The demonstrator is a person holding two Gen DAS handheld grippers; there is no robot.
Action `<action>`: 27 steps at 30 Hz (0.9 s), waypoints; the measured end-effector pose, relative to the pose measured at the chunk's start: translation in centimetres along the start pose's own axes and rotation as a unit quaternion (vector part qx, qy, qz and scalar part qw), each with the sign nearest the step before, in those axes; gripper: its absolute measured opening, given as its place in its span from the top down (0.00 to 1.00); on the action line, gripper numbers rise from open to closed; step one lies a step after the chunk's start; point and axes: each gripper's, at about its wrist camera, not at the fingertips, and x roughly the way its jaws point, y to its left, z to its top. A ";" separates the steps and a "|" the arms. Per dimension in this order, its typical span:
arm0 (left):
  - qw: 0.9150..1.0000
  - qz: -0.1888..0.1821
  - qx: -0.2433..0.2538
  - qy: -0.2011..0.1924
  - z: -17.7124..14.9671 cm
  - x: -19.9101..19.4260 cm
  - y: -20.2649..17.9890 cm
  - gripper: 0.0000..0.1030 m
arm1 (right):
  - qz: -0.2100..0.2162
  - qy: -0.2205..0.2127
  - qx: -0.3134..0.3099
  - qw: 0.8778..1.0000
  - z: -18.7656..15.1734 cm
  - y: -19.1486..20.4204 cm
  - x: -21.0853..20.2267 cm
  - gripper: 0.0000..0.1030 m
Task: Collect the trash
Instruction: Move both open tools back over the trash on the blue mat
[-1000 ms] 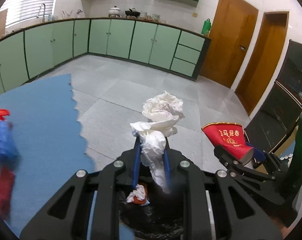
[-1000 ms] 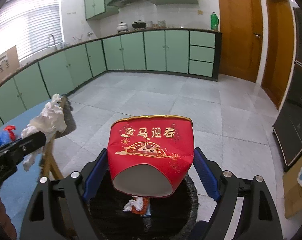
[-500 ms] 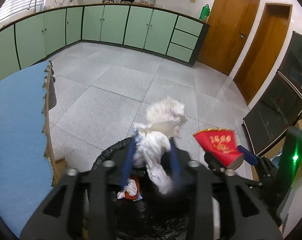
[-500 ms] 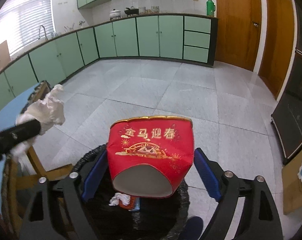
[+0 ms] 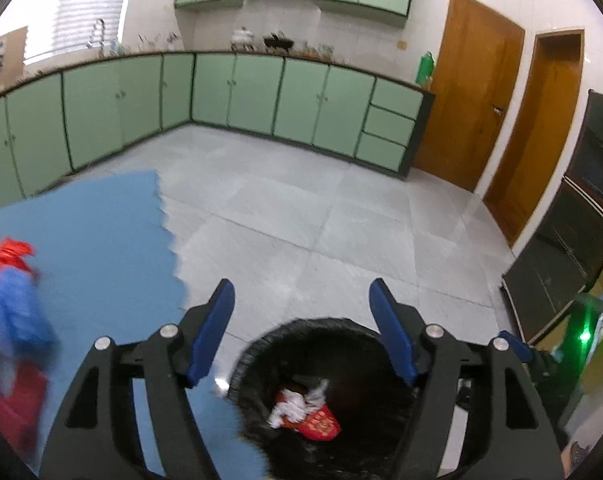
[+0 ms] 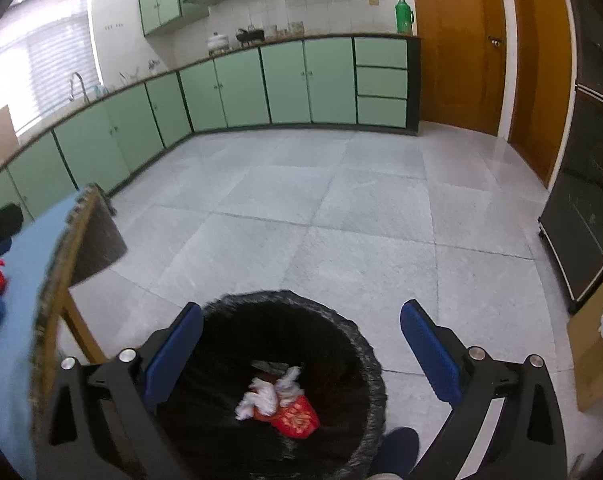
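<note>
on the blue table (image 5: 101, 232) at far left lies blurred red and blue stuff (image 5: 11, 304), maybe more wrappers. the left gripper (image 5: 301, 308) hangs jaws apart, holding nothing. below, the black-lined bin (image 6: 361, 360) holds white tissue (image 6: 269, 396) and a red cup (image 6: 297, 420). the right gripper (image 6: 301, 336) gapes empty too.

A crumpled white tissue (image 6: 271, 398) and a red paper cup (image 6: 297, 420) on its side lie touching at the bottom of the black-lined trash bin (image 6: 365, 354), while blue and red wrappers (image 5: 15, 316) lie on the blue table.
</note>
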 end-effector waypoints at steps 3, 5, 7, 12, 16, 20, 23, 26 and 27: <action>1.000 0.019 0.001 -0.018 0.3 -2.6 1.5 0.34 | 0.016 -0.015 -0.004 1.000 0.7 1.9 -2.1 0.06; 0.999 0.033 -0.003 -0.026 0.2 -4.5 2.9 0.34 | 0.031 -0.027 -0.009 0.999 1.1 3.7 -3.4 0.06; 0.998 0.049 -0.008 -0.033 0.3 -6.0 4.2 0.34 | 0.048 -0.035 -0.017 0.998 1.4 5.5 -4.5 0.06; 0.993 0.104 -0.032 -0.049 -0.1 -10.6 9.4 0.34 | 0.090 -0.047 -0.041 0.994 1.1 11.0 -6.6 0.06; 0.985 0.157 -0.048 -0.058 -0.9 -13.8 14.2 0.33 | 0.121 -0.050 -0.060 0.990 0.5 15.6 -7.4 0.06; 0.976 0.199 -0.068 -0.061 -1.4 -16.1 18.8 0.33 | 0.145 -0.051 -0.083 0.985 -0.3 19.8 -8.0 0.06; 0.970 0.223 -0.078 -0.062 -1.8 -17.6 21.4 0.33 | 0.159 -0.055 -0.103 0.980 -0.8 23.0 -8.4 0.06; 0.965 0.241 -0.084 -0.062 -2.4 -18.8 23.5 0.33 | 0.176 -0.058 -0.117 0.976 -1.4 25.7 -8.5 0.06; 0.963 0.246 -0.088 -0.062 -2.5 -19.1 24.0 0.33 | 0.179 -0.058 -0.119 0.975 -1.6 26.3 -8.6 0.06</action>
